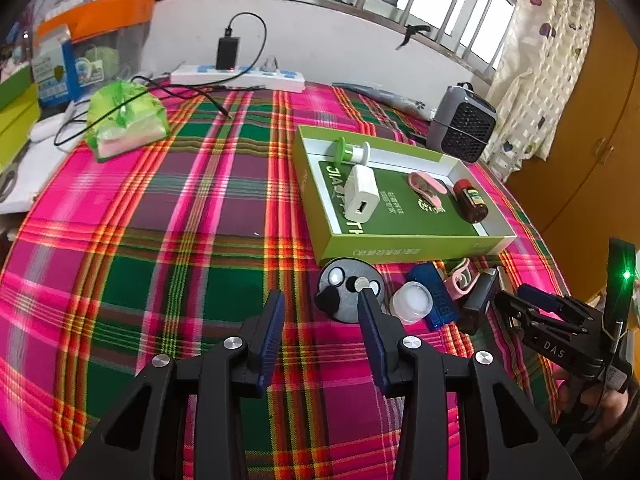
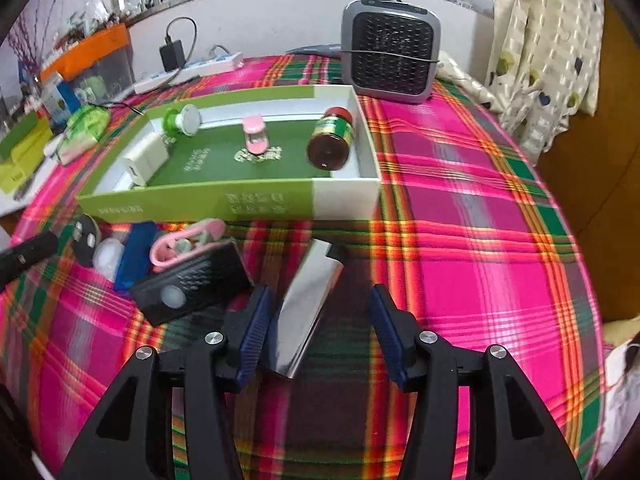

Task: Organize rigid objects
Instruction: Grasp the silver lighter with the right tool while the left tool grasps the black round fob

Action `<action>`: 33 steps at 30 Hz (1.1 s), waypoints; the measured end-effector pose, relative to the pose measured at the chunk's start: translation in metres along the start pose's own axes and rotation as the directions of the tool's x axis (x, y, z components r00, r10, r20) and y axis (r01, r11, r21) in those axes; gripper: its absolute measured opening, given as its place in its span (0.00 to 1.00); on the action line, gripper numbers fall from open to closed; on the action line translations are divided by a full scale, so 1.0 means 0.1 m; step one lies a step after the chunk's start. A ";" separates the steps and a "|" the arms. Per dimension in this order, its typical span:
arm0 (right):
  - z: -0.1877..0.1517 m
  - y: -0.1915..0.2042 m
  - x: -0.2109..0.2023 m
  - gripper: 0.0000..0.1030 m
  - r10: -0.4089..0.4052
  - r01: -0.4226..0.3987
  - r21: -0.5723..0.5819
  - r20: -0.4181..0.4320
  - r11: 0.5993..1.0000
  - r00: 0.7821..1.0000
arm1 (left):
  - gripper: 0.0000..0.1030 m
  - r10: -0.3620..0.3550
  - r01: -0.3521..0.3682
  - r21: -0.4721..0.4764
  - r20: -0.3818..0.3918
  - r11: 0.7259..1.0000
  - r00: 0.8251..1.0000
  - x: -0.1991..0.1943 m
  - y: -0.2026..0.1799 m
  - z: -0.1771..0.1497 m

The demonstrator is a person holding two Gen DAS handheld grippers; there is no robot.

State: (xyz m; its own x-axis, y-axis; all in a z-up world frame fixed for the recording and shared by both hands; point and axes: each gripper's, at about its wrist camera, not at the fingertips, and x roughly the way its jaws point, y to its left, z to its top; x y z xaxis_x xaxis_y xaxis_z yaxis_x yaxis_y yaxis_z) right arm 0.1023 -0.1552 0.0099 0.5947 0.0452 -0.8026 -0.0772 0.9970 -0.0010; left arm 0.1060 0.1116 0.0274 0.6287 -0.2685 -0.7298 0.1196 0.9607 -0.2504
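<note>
Seen across a pink and green plaid cloth [image 2: 460, 208]: the right gripper [image 2: 318, 330] with jaws apart, a silver lighter [image 2: 308, 304] lying between its blue pads [image 2: 254, 332] and just beside the left one, contact impossible to judge. Farther back, a shallow green box [image 2: 192, 202] holding a brown bottle [image 2: 330, 140] on its side, a pink clip [image 2: 254, 134], a white charger [image 2: 146, 160] and a green-capped piece [image 2: 182, 120]. Clustered in front of the box at left: a black case [image 2: 192, 280], a second pink clip [image 2: 186, 242], a blue item [image 2: 136, 256] and a white round cap [image 2: 106, 258].

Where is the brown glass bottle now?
The brown glass bottle lies inside the green box, at its right end in the right wrist view, beside the pink clip.
</note>
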 end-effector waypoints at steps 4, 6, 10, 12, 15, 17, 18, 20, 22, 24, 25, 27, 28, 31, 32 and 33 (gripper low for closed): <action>-0.02 -0.08 -0.02 0.51 -0.017 0.017 0.012 -0.001 1.000 1.000 | 0.39 -0.004 0.004 0.009 -0.016 1.000 1.000 0.04 0.01 0.01; -0.01 -0.10 -0.02 0.51 -0.022 0.022 0.012 -0.002 1.000 1.000 | 0.39 -0.016 0.016 0.014 -0.022 1.000 1.000 0.06 0.01 0.02; 0.00 -0.16 -0.02 0.51 -0.040 0.040 0.015 -0.005 0.999 0.999 | 0.40 -0.040 0.041 0.032 -0.045 0.999 0.998 0.13 -0.01 0.05; 0.02 -0.18 -0.01 0.51 -0.035 0.035 0.014 -0.005 0.999 0.999 | 0.40 -0.035 0.037 0.036 -0.053 0.999 0.998 0.17 -0.02 0.06; 0.03 -0.18 0.00 0.51 -0.043 0.043 -0.007 -0.002 0.999 0.999 | 0.40 -0.032 0.035 0.043 -0.073 0.998 0.997 0.25 -0.05 0.08; 0.04 -0.18 0.00 0.53 -0.052 0.052 -0.015 0.002 0.999 0.999 | 0.40 -0.020 0.023 0.046 -0.077 0.999 0.997 0.29 -0.06 0.09; 0.04 -0.19 0.00 0.53 -0.050 0.050 -0.016 0.003 0.999 0.999 | 0.40 -0.018 0.022 0.046 -0.081 0.999 0.997 0.31 -0.07 0.10; 0.05 -0.20 0.01 0.53 -0.039 0.039 -0.014 0.003 0.999 0.999 | 0.40 -0.018 0.022 0.048 -0.085 0.999 0.996 0.33 -0.09 0.10; 0.05 -0.22 0.02 0.53 -0.027 0.027 -0.010 0.005 1.000 1.000 | 0.40 -0.011 0.016 0.056 -0.084 0.998 0.996 0.34 -0.11 0.11; 0.05 -0.23 0.03 0.53 -0.020 0.020 -0.006 0.007 1.000 1.000 | 0.40 -0.003 0.007 0.053 -0.083 0.999 0.997 0.36 -0.12 0.13; 0.06 -0.23 0.04 0.53 -0.016 0.016 -0.004 0.008 1.000 1.000 | 0.40 0.000 0.004 0.048 -0.082 0.999 0.997 0.37 -0.11 0.14; 0.06 -0.24 0.04 0.53 -0.012 0.012 -0.003 0.009 1.000 1.000 | 0.40 0.007 -0.004 0.039 -0.081 0.999 0.997 0.38 -0.12 0.15; 0.06 -0.24 0.04 0.53 -0.009 0.009 0.000 0.008 1.000 1.000 | 0.40 0.010 -0.007 0.038 -0.081 0.999 0.997 0.38 -0.13 0.15; 0.06 -0.24 0.04 0.53 -0.005 0.005 0.001 0.008 1.000 1.000 | 0.40 0.023 -0.020 0.033 -0.081 0.999 0.996 0.39 -0.14 0.16; 0.06 -0.24 0.05 0.53 -0.006 0.006 -0.001 0.009 1.000 1.000 | 0.40 0.026 -0.024 0.030 -0.081 0.999 0.996 0.39 -0.14 0.15; 0.07 -0.24 0.05 0.53 -0.004 0.004 -0.003 0.009 1.000 1.000 | 0.40 0.029 -0.027 0.026 -0.080 0.999 0.996 0.39 -0.14 0.15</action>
State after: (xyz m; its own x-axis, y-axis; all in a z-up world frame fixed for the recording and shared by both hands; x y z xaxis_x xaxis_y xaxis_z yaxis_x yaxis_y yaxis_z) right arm 0.1125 -0.1784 0.0100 0.6020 0.0413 -0.7974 -0.0768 0.9970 -0.0063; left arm 0.1405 0.0885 0.0119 0.5685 -0.2452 -0.7853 0.1221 0.9691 -0.2142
